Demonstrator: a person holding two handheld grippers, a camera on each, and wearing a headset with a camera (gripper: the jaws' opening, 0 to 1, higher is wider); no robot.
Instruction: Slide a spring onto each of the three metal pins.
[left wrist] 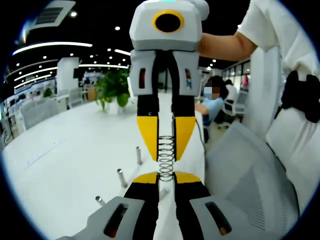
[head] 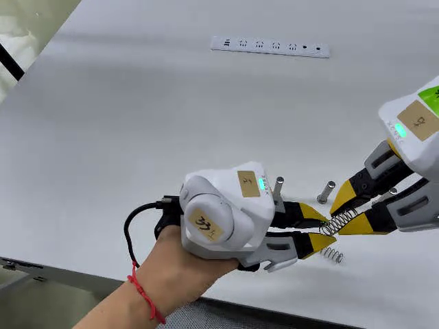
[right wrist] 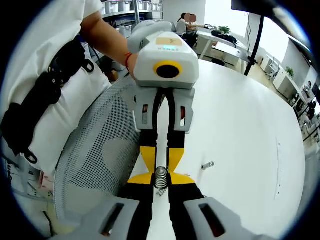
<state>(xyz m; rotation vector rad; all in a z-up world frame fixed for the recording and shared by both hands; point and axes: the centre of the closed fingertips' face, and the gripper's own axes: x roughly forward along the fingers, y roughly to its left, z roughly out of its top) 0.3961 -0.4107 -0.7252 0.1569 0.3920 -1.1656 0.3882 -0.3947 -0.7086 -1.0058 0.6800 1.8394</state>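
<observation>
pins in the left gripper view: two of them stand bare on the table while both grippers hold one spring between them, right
Wrong count: the left gripper view shows three metal pins, not two, bare on the table, while the left gripper and right gripper hold one spring between them.

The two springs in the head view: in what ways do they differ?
The held spring is off the table, clamped between the left gripper and the right gripper; the loose spring lies on the table. The held spring is gripped at both ends; the loose spring lies free. Both are metal coils, neither on a pin.
</observation>
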